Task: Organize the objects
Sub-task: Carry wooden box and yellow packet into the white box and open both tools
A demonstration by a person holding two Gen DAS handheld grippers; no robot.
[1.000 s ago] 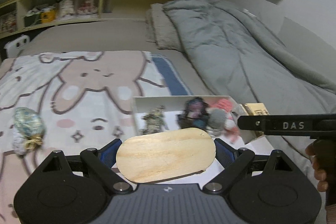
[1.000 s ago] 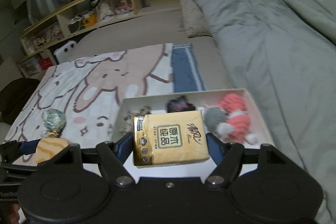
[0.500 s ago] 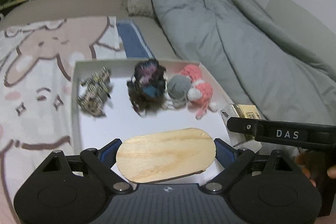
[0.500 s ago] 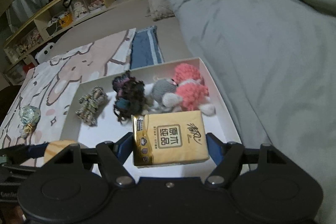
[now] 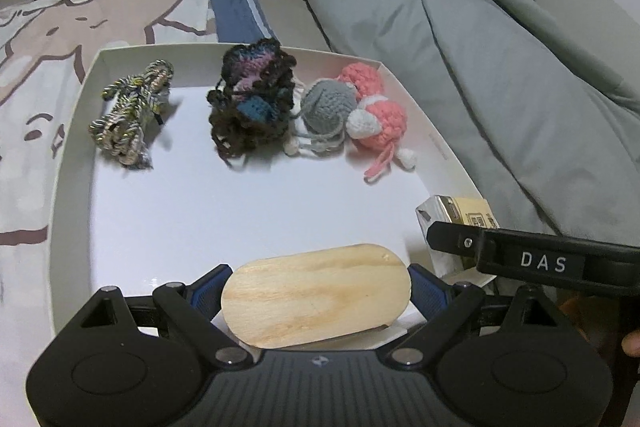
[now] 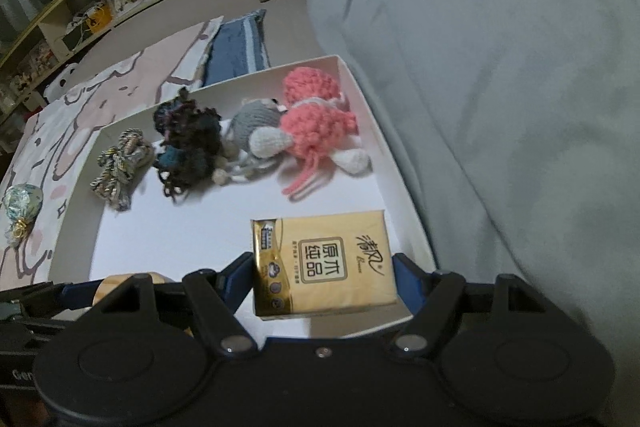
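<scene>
A shallow white box (image 5: 72, 131) with thin upright walls lies on the bed, between a printed cartoon blanket (image 5: 48, 39) and a rumpled, matte grey duvet (image 5: 460, 39). Along its far side sit four soft things: a knotted bundle of metallic cord (image 5: 128, 115), a shaggy dark crochet piece (image 5: 252, 103) with purple and blue patches, a grey knitted ball (image 5: 328, 105) with trailing strings, and a nubbly pink crochet toy (image 5: 380, 107) with white tips. Out on the blanket rests a small shiny foil-wrapped pouch (image 6: 22, 203).

Both tools tilt steeply down over the near part of the box, side by side. The left tongs (image 5: 316, 297) stand wide, their blue pads pressed on the two rounded ends of a flat oval wooden board (image 5: 316, 295), smooth and pale with visible grain, held above the box's near left floor. The right tongs (image 6: 324, 265) are about half spread and clamp a rectangular golden tissue pack (image 6: 324, 263), glossy plastic with printed characters, by its short sides above the box's near right corner. Whether board or pack touches the box floor I cannot tell. A fingertip (image 5: 632, 345) shows at the right edge of the left wrist view
</scene>
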